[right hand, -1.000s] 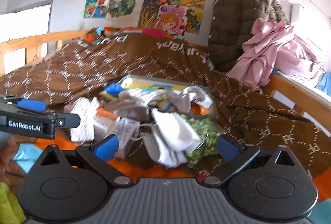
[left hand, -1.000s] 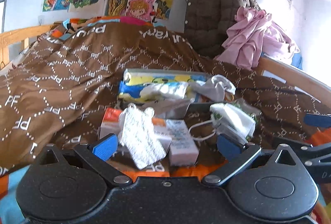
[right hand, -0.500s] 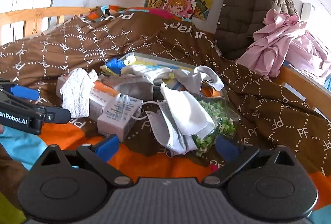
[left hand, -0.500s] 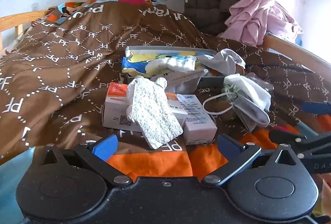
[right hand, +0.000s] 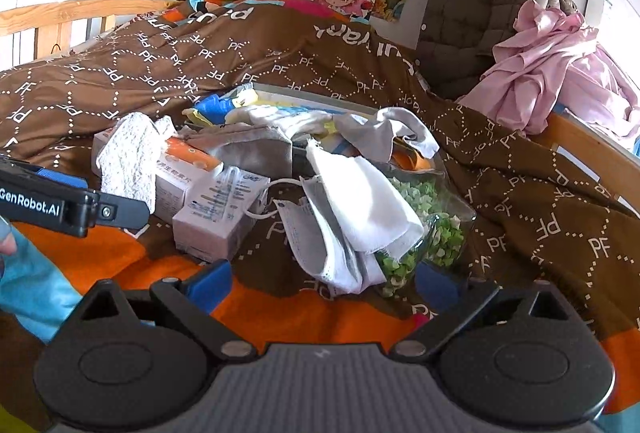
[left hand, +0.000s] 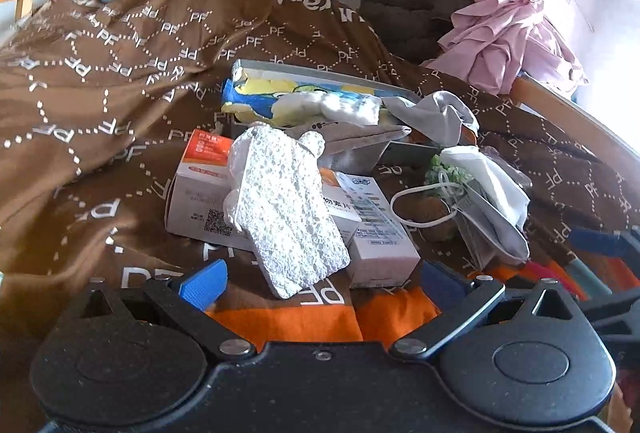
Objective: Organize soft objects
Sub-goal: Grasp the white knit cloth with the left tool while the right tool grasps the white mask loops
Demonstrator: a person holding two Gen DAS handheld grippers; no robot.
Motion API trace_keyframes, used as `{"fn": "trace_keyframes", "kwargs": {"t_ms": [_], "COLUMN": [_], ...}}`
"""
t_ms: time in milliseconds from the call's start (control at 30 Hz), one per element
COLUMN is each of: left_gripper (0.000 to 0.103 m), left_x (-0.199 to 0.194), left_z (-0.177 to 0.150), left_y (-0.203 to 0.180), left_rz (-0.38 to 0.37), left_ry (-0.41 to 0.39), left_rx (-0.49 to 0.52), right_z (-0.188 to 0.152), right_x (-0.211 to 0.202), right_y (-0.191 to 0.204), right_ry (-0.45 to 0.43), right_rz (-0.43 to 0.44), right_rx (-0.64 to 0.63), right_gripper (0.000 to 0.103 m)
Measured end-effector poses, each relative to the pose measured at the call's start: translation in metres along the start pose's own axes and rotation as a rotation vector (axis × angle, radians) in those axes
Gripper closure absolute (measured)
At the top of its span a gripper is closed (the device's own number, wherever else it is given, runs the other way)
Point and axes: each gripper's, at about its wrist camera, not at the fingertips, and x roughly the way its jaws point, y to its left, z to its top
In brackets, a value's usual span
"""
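left gripper (left hand: 322, 279): jaws released and empty, just short of the white sponge cloth (left hand: 284, 209), likely lined up to take it first since it lies on top.
right gripper (right hand: 324, 279): jaws released and empty, fronting the face mask (right hand: 320, 237) and white cloth (right hand: 360, 201).
soft things: heaped mid-bed on the brown duvet (left hand: 100, 93); sponge cloth draped over the medicine boxes (left hand: 200, 193), grey sock (left hand: 436, 113) hanging on the open tin (left hand: 304, 77).
judgement: the tin looks like the intended container; nothing sorted yet.
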Motion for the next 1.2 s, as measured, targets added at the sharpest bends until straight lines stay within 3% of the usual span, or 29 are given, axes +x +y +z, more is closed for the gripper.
{"fn": "trace_keyframes", "kwargs": {"t_ms": [800, 900, 967, 1100, 1200], "left_gripper": [0.001, 0.003, 0.014, 0.018, 0.027], "left_x": [0.023, 0.023, 0.022, 0.02, 0.019], "left_z": [0.004, 0.005, 0.005, 0.006, 0.007], "left_y": [0.015, 0.018, 0.018, 0.019, 0.021], "left_rz": [-0.036, -0.042, -0.008, 0.014, 0.004], "left_ry": [-0.002, -0.014, -0.024, -0.021, -0.02], "left_rx": [-0.019, -0.036, -0.04, -0.048, -0.067], "right_z": [-0.005, -0.005, -0.006, -0.007, -0.007], "right_x": [0.049, 0.051, 0.053, 0.057, 0.057], "right_y": [0.011, 0.011, 0.012, 0.012, 0.014], "right_ry": [-0.001, 0.002, 0.008, 0.017, 0.019], "right_rz": [-0.037, -0.04, -0.052, -0.048, -0.045], "right_rx": [-0.046, -0.047, -0.052, -0.049, -0.055], "right_gripper": [0.022, 0.034, 0.046, 0.058, 0.06]}}
